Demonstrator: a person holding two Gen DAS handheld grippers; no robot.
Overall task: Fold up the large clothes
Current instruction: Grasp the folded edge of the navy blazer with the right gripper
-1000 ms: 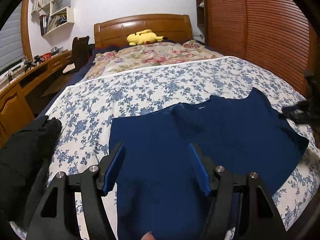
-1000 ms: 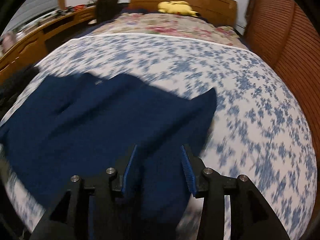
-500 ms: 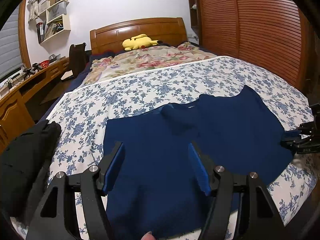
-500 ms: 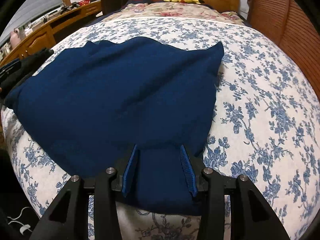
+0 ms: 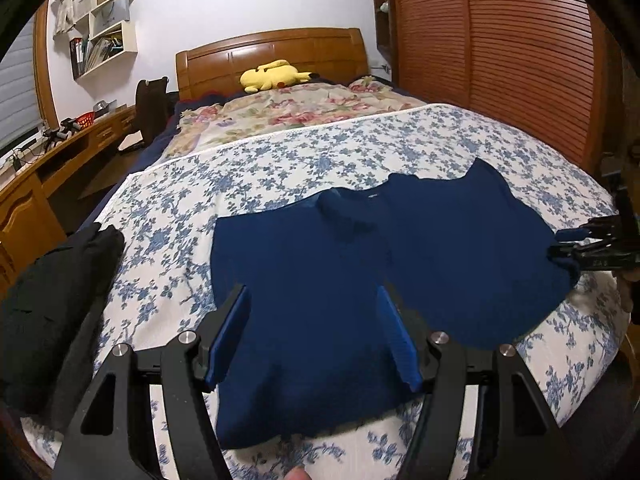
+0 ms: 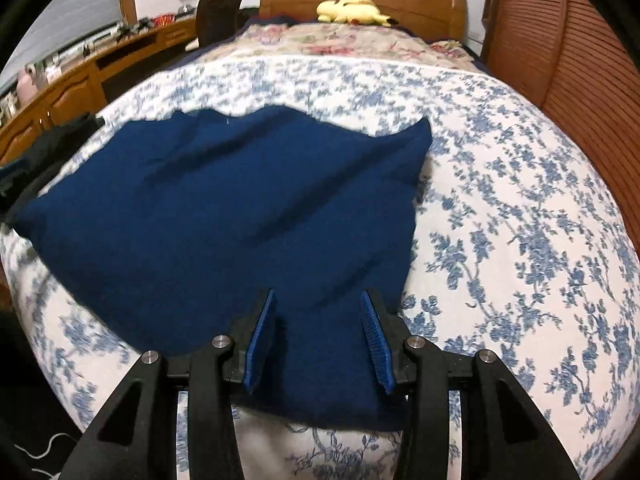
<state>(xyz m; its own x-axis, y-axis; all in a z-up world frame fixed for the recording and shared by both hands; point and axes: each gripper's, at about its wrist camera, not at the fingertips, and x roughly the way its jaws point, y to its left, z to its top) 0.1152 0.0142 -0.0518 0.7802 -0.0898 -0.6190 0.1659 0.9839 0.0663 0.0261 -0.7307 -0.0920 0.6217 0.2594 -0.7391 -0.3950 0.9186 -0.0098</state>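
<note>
The navy sweater lies spread near the foot edge of the bed. Left tongs gape wide over its hem, holding nothing. Right tongs straddle a sleeve end, jaws apart too. Risk as I see it: closing on one layer drags the whole thing crooked or off the bed.

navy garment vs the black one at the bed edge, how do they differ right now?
The navy garment is spread out flat across the floral bedspread; the black garment sits bunched in a heap at the bed's left edge. The navy one lies under both tools, the left tool and the right tool, each open over it; the black one has no tool near it. Both are dark fabric resting on the same bedspread.
</note>
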